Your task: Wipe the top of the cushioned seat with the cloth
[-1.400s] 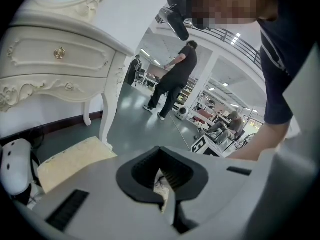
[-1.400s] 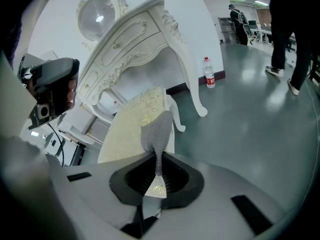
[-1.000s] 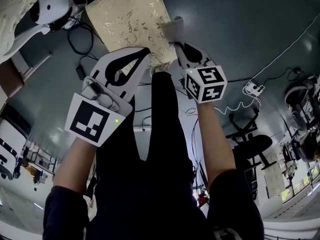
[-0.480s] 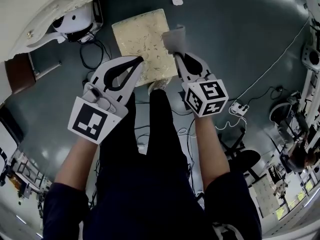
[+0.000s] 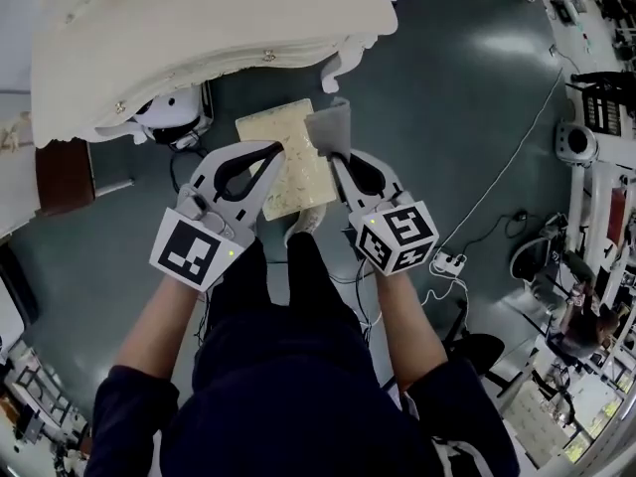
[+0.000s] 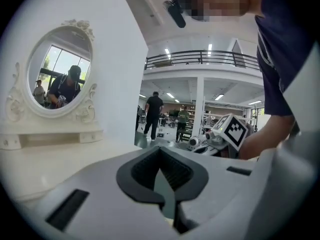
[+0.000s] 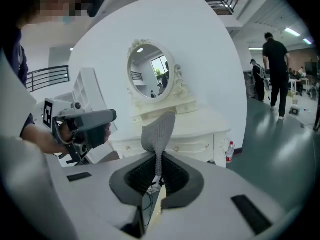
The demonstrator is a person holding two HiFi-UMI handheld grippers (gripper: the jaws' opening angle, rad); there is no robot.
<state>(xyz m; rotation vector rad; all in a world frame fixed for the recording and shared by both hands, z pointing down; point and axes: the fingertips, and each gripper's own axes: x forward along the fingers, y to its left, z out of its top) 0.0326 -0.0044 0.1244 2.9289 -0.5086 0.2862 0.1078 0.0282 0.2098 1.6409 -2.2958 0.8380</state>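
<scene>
The cushioned seat (image 5: 276, 137) is a beige patterned square on the dark floor, just below a white dressing table. My right gripper (image 5: 334, 157) is shut on a grey cloth (image 5: 330, 127), which stands up from the jaws over the seat's right edge. In the right gripper view the cloth (image 7: 159, 128) rises from between the jaws of the right gripper (image 7: 159, 156). My left gripper (image 5: 277, 148) hovers over the seat's near left part, with its jaws closed together and nothing between them. The left gripper (image 6: 161, 151) points at the dressing table.
The white dressing table (image 5: 199, 38) with an oval mirror (image 7: 150, 79) stands right behind the seat. A white machine (image 5: 169, 117) and black cables lie to its left, a power strip (image 5: 447, 261) to the right. A bottle (image 7: 230, 151) stands by the table. People stand far off (image 7: 275, 69).
The view has pulled back: the seat looks smaller and the dressing table has come into sight above it. Both grippers stay over the seat, with the cloth still in the right one.
</scene>
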